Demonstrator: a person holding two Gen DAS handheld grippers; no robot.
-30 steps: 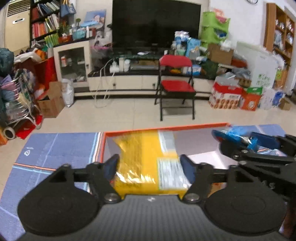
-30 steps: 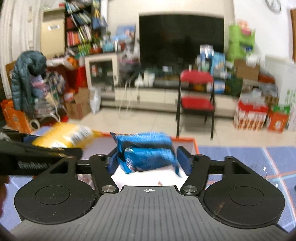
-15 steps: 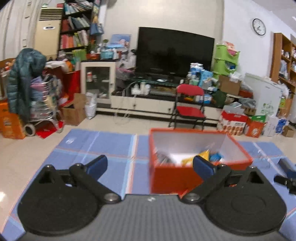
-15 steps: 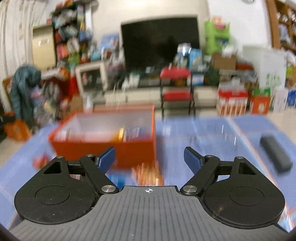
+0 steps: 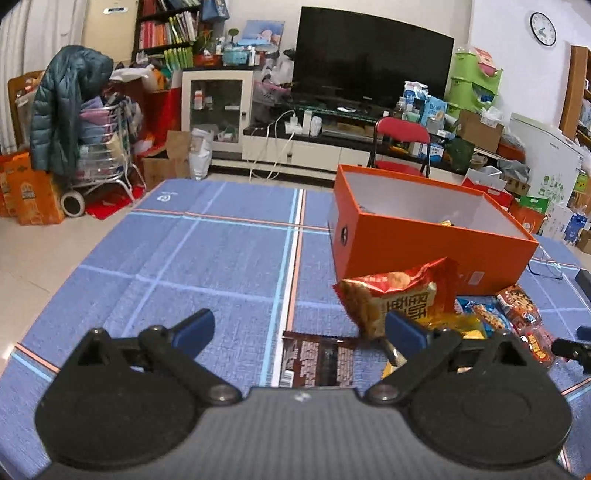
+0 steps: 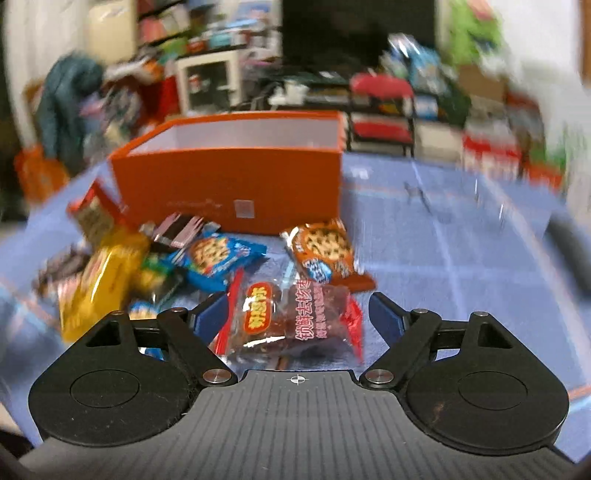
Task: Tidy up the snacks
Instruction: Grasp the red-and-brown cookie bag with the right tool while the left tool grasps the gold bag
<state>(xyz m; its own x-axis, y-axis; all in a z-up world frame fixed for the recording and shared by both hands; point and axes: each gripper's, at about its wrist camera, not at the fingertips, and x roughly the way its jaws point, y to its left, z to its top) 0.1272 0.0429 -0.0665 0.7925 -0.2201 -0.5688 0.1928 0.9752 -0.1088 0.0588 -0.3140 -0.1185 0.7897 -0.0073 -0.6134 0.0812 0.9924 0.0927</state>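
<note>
Both grippers are reaching for the next snacks in front of the orange box [image 5: 424, 236]: the left gripper [image 5: 299, 328] stands wide apart above a dark packet [image 5: 317, 358], and the right gripper [image 6: 295, 317] is opening around a red date packet [image 6: 291, 317], which I think it must lower over and squeeze.

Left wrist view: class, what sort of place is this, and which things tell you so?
Most likely a cluttered home living room: a large television on a low stand, a bookshelf in the corner, and a wall clock.
</note>
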